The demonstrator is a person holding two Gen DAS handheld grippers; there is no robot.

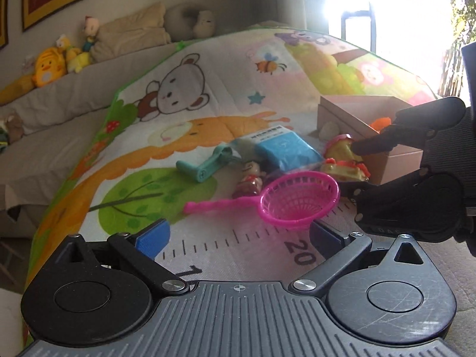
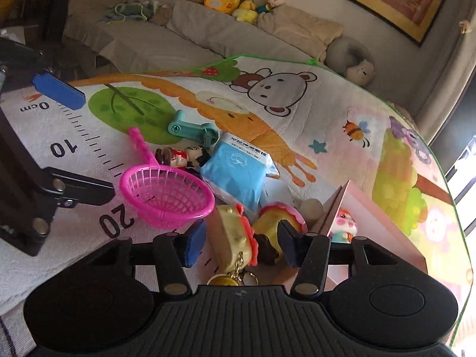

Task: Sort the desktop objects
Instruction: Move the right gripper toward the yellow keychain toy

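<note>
My play mat [image 2: 297,113] bears everything. Pink box [image 2: 372,217] at its right end, a toy inside. Blue packet [image 2: 235,169] just left of the box; pink strainer [image 2: 166,196] left of that. My right claw [image 2: 241,241] straddles the yellow keychain toy [image 2: 235,238], fingers apart. My left claw [image 1: 238,235] released, empty, facing the strainer.

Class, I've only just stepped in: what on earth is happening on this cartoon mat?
A person with two handheld grippers is sorting toys. The right gripper is open around a yellow cake-shaped keychain toy, beside the pink cardboard box, not clamped. The left gripper hovers open before the pink toy strainer. The blue tissue pack, teal roller and doll figurine lie unsorted.
</note>
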